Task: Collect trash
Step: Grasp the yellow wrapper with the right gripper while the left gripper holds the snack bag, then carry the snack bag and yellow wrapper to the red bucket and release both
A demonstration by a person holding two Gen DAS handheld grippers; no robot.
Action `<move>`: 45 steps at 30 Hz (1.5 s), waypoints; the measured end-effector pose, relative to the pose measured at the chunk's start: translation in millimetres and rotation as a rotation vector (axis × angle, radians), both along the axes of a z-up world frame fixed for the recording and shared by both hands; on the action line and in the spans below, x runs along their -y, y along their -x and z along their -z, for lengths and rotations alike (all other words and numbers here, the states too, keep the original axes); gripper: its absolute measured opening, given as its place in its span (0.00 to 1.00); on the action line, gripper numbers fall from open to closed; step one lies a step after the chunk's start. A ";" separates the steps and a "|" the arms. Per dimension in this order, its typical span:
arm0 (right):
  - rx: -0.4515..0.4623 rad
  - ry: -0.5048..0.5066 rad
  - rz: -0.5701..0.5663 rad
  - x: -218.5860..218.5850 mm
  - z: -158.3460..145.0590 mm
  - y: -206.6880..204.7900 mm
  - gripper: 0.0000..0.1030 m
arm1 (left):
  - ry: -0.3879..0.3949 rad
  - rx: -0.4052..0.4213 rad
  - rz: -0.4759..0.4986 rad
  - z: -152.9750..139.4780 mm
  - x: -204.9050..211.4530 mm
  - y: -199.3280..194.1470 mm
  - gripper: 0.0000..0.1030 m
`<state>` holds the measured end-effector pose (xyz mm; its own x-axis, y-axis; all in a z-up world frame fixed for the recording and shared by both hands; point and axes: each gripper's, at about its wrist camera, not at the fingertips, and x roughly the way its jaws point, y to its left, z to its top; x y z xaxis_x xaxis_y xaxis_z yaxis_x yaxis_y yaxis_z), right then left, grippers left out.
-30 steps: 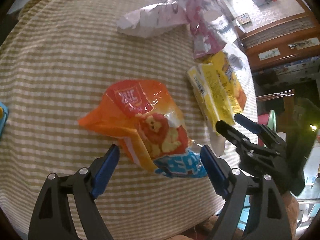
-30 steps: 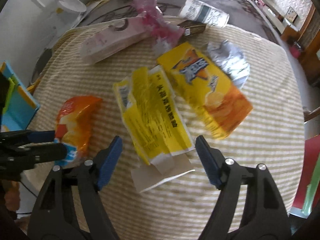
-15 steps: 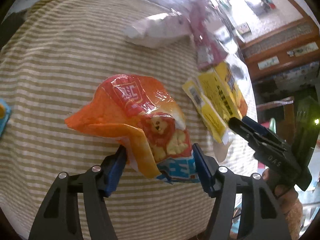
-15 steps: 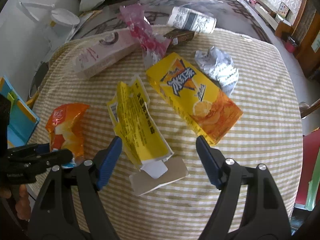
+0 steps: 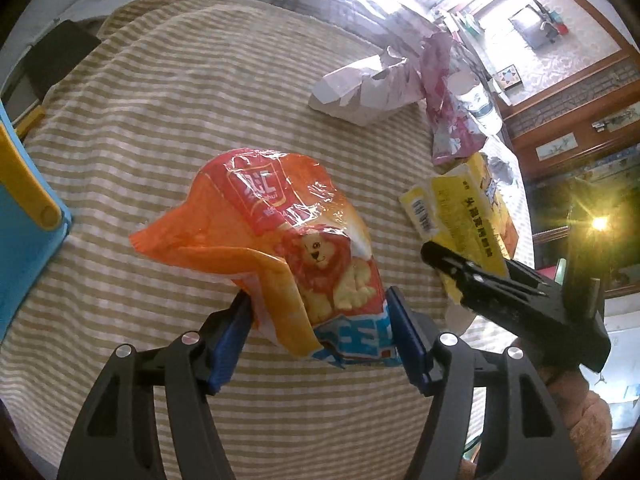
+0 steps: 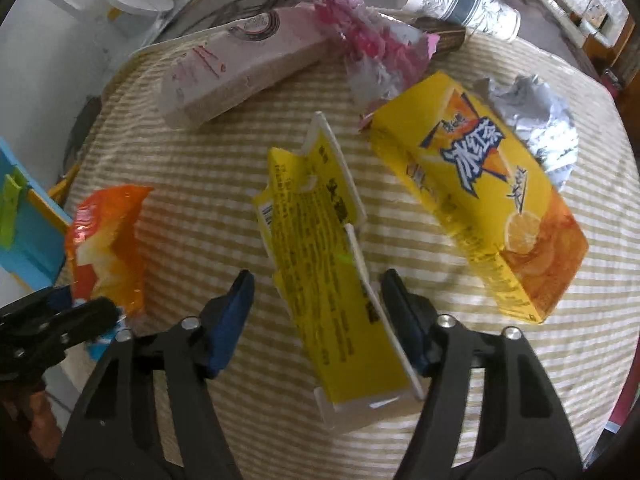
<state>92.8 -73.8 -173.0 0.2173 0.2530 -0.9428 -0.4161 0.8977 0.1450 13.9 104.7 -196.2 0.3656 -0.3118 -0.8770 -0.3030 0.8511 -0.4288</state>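
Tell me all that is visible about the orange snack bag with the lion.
The orange snack bag is glossy, crinkled plastic, with a red logo panel at its far end, a cartoon lion in the middle and a blue band at its near end. It looks mostly empty and folded. The left claw grips its near end between blue pads, and the far end hangs over the striped cloth.

You see an orange snack bag with a lion print, a yellow flattened carton, and a tan-and-cream striped cloth.
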 end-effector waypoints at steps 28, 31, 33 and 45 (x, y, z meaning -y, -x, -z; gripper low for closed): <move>0.034 -0.133 0.119 53.8 -34.5 33.7 0.33 | -0.028 0.012 0.059 -3.7 20.2 -3.5 0.61; 0.033 -0.134 0.126 55.9 -33.4 34.6 0.33 | -0.031 0.007 0.066 -2.6 22.3 -3.7 0.61; 0.043 -0.137 0.135 58.2 -35.5 35.0 0.33 | -0.032 0.012 0.063 -4.2 22.5 -3.3 0.61; 0.126 -0.123 0.212 84.4 -57.8 40.9 0.33 | -0.104 0.087 0.121 -23.0 42.5 -0.5 0.61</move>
